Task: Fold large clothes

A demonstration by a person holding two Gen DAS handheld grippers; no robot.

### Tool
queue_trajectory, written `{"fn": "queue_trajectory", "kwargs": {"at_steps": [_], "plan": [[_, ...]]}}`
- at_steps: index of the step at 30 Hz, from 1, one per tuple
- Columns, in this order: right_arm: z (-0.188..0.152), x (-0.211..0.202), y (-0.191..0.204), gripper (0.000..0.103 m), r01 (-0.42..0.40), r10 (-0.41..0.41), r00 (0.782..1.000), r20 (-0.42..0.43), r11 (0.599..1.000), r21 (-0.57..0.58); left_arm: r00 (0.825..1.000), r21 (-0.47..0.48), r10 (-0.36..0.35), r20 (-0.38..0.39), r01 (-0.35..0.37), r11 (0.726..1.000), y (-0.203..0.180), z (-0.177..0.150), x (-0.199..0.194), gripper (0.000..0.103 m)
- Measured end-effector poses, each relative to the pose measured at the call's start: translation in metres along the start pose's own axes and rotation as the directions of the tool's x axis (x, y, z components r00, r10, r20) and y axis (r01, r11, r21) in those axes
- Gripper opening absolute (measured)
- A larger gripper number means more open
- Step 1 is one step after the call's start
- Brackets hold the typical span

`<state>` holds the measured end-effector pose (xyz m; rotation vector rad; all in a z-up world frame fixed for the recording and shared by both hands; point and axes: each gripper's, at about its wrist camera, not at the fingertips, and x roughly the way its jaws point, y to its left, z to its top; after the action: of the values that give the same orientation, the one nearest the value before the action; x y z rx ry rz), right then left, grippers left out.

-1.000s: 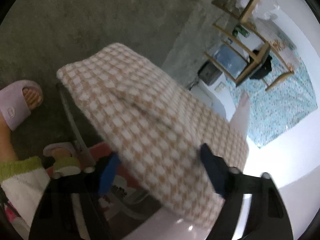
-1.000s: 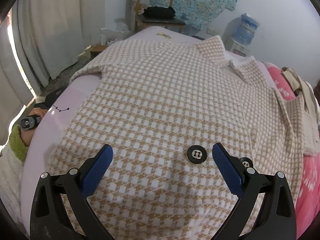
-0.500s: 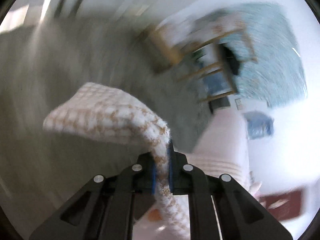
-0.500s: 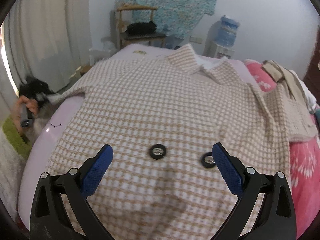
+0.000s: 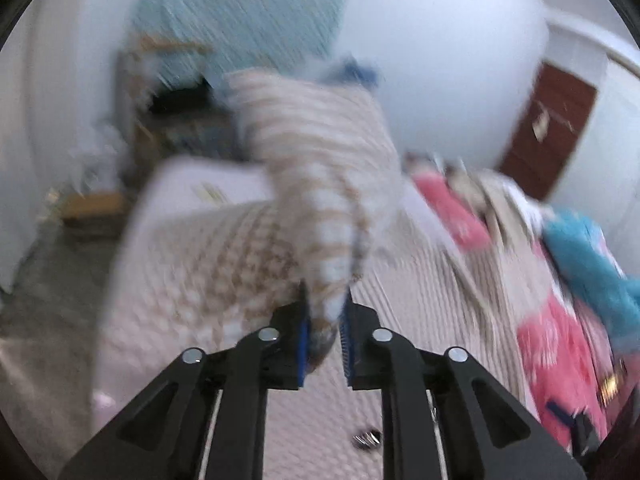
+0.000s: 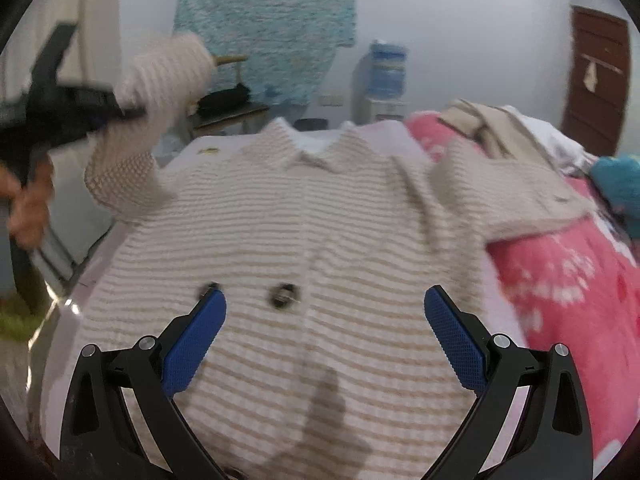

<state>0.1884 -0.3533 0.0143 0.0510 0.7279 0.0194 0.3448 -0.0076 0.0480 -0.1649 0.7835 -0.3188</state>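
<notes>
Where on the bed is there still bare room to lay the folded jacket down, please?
Bare lilac sheet shows only as a patch beyond the checked jacket, left of its collar, and a strip along the left edge. The right side is crowded: pink blanket, beige clothes, teal cloth.

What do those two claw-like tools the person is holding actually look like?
Both are alike. The right gripper has two black plastic fingers built from angular linkage arms with cut-outs and round silver pivot screws, tipped with blue textured pads. The left gripper shows the same black arms, silver screws and blue pads. No cables or markings show.
</notes>
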Motion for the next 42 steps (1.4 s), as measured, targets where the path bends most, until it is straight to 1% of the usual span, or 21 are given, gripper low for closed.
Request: {"fn": "queue_trajectory", "kwargs": {"at_steps": [2,4,5,6,7,8,10,12,14,16,20,22,25,27,29,30,31,35,38,41,42], "plan": [[-0.008,0.000,-0.021,0.095,-0.008,0.009,0.999,-0.046,0.999,0.031,0.991,-0.010,-0.019,-0.135,0.018,1.000,-0.006,-0.032,0.041,0.017],[-0.012,0.004,-0.038,0.095,-0.029,0.034,0.995,-0.092,0.998,0.059,0.974,-0.011,0.013,-0.226,-0.016,1.000,-0.007,-0.058,0.067,0.019],[-0.013,0.007,-0.042,0.095,-0.036,0.043,0.993,-0.111,0.997,0.064,0.973,-0.012,0.032,-0.229,-0.035,0.999,-0.005,-0.067,0.071,0.021],[-0.012,0.010,-0.049,0.095,-0.050,0.059,0.989,-0.135,0.997,0.066,0.977,-0.012,0.019,-0.210,-0.022,1.000,-0.007,-0.071,0.068,0.022],[-0.009,0.013,-0.054,0.095,-0.070,0.080,0.985,-0.155,0.995,0.064,0.981,-0.009,-0.002,-0.193,0.001,1.000,-0.006,-0.072,0.062,0.030],[-0.003,0.016,-0.057,0.095,-0.092,0.100,0.981,-0.169,0.994,0.058,0.982,-0.017,-0.043,-0.183,0.040,0.999,-0.006,-0.072,0.054,0.047],[0.011,0.022,-0.058,0.095,-0.138,0.146,0.973,-0.179,0.989,0.053,0.986,-0.025,-0.094,-0.135,0.091,0.996,0.000,-0.074,0.034,0.068],[0.031,0.030,-0.058,0.095,-0.205,0.213,0.961,-0.177,0.977,0.060,0.991,0.015,-0.104,-0.082,0.106,0.994,-0.003,-0.069,0.014,0.074],[0.056,0.041,-0.050,0.095,-0.247,0.255,0.952,-0.166,0.967,0.070,0.985,0.020,-0.162,-0.062,0.163,0.986,-0.001,-0.065,-0.001,0.074],[0.087,0.060,-0.038,0.095,-0.305,0.316,0.935,-0.163,0.948,0.086,0.983,0.008,-0.176,-0.048,0.177,0.984,0.006,-0.061,-0.009,0.074],[0.149,0.133,0.013,0.095,-0.385,0.395,0.887,-0.239,0.919,0.089,0.998,-0.028,-0.027,-0.048,0.026,0.999,0.031,-0.060,-0.013,0.073],[0.168,0.174,0.045,0.093,-0.408,0.413,0.859,-0.303,0.909,0.083,0.996,-0.042,0.064,-0.059,-0.066,0.997,0.045,-0.063,-0.010,0.063],[0.184,0.236,0.100,0.084,-0.375,0.349,0.837,-0.421,0.927,0.021,0.989,-0.064,0.131,-0.064,-0.135,0.989,0.061,-0.070,-0.008,0.047],[0.182,0.265,0.127,0.082,-0.367,0.308,0.815,-0.491,0.930,-0.027,0.983,-0.053,0.178,-0.053,-0.181,0.982,0.063,-0.072,-0.007,0.043],[0.169,0.281,0.148,0.069,-0.348,0.229,0.796,-0.560,0.930,-0.114,0.979,-0.034,0.201,-0.035,-0.202,0.979,0.063,-0.072,-0.011,0.039],[0.165,0.281,0.149,0.059,-0.347,0.208,0.794,-0.572,0.927,-0.144,0.980,-0.033,0.198,-0.033,-0.199,0.979,0.065,-0.074,-0.014,0.039],[0.159,0.274,0.148,0.055,-0.352,0.199,0.796,-0.572,0.921,-0.170,0.981,-0.037,0.190,-0.030,-0.191,0.981,0.067,-0.075,-0.015,0.039],[0.141,0.202,0.116,0.053,-0.361,0.202,0.844,-0.498,0.900,-0.246,0.987,-0.046,0.159,-0.005,-0.159,0.986,0.075,-0.077,-0.027,0.039],[0.121,0.148,0.083,0.056,-0.351,0.205,0.860,-0.467,0.901,-0.253,0.988,-0.045,0.153,-0.006,-0.153,0.987,0.082,-0.081,-0.037,0.039],[0.091,0.124,0.055,0.061,-0.328,0.185,0.849,-0.495,0.919,-0.218,0.985,-0.048,0.172,-0.015,-0.172,0.984,0.087,-0.086,-0.039,0.039],[0.077,0.119,0.045,0.061,-0.316,0.174,0.837,-0.519,0.928,-0.199,0.984,-0.051,0.177,-0.022,-0.177,0.983,0.088,-0.087,-0.039,0.039]]}}
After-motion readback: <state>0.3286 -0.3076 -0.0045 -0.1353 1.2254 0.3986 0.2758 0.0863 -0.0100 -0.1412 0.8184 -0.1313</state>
